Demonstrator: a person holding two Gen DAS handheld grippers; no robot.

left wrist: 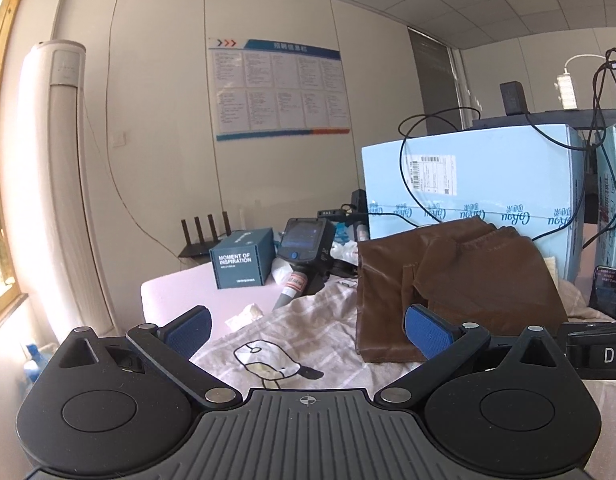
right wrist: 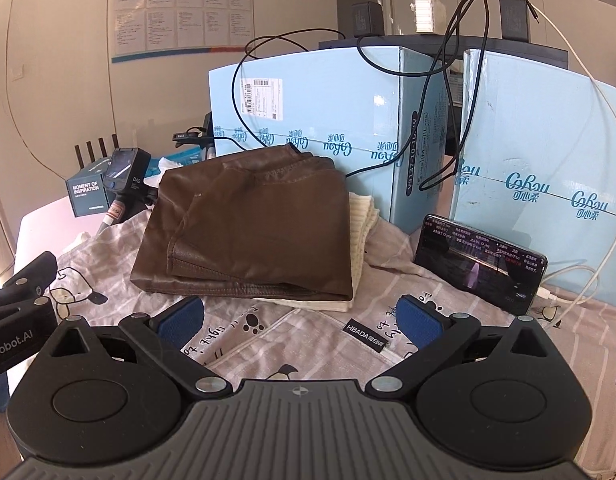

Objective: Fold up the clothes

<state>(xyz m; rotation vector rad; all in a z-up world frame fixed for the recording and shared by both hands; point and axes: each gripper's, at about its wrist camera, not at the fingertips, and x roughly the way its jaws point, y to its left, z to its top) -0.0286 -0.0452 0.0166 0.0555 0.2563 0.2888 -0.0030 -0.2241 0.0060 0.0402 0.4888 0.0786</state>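
A folded brown leather-like garment [right wrist: 247, 224] lies on top of a folded cream knit [right wrist: 364, 236], both on a striped cartoon-print cloth [right wrist: 267, 340]. The same brown garment [left wrist: 460, 280] fills the right middle of the left wrist view. My right gripper [right wrist: 299, 324] stands open just in front of the pile, nothing between its blue pads [right wrist: 420, 322]. Open too, my left gripper [left wrist: 308, 332] hovers over the printed cloth [left wrist: 267, 344] to the left of the brown garment, with its right pad [left wrist: 428, 332] close to the garment's near edge. The left gripper's body [right wrist: 15, 312] shows at the right wrist view's left edge.
Light blue cartons [right wrist: 328, 108] with cables stand right behind the pile. A phone [right wrist: 480, 264] leans against them on the right. A dark teal box [left wrist: 243, 258], a handheld device [left wrist: 303, 248] and a router [left wrist: 205, 236] sit at the back left; a white standing air conditioner [left wrist: 55, 168] stands by the wall.
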